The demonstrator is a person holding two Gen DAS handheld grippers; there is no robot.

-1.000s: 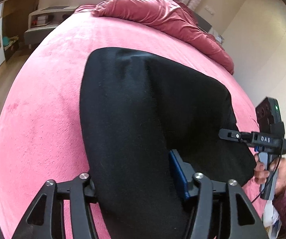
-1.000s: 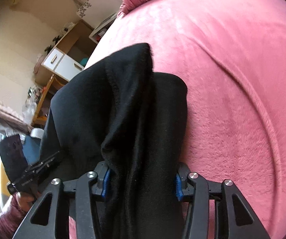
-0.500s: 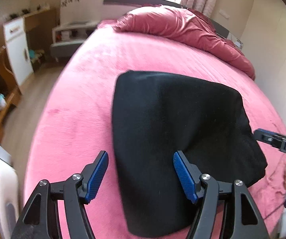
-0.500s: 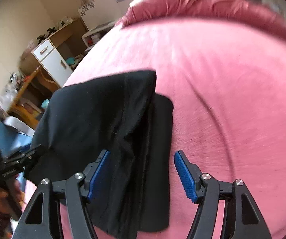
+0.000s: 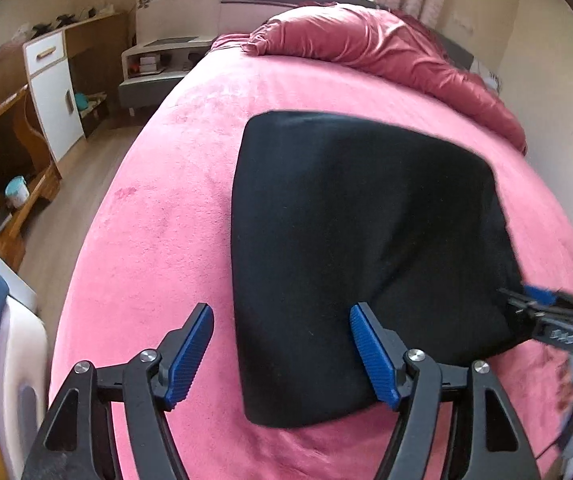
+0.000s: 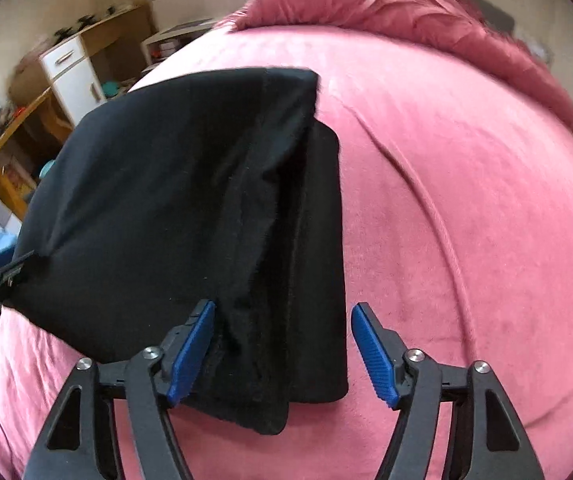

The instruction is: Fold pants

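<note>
From the left gripper's camera, the black pants [image 5: 350, 248] lay flat on the pink bed [image 5: 158, 240] in a neat, folded block. The left gripper [image 5: 282, 352] hung over the near edge with its blue fingers [image 5: 374, 354] spread wide and holding nothing. The right gripper [image 5: 546, 316] showed at the far right edge, blurry, by the corner of the pants.

From the right gripper's camera, the pants [image 6: 190, 216] looked stacked in layers, with one lower layer sticking out on the right side. The right gripper [image 6: 282, 354] was spread open too, with nothing pinched.

The folding looked almost done to me. Maybe only a little tidying of that uneven edge was left.
</note>
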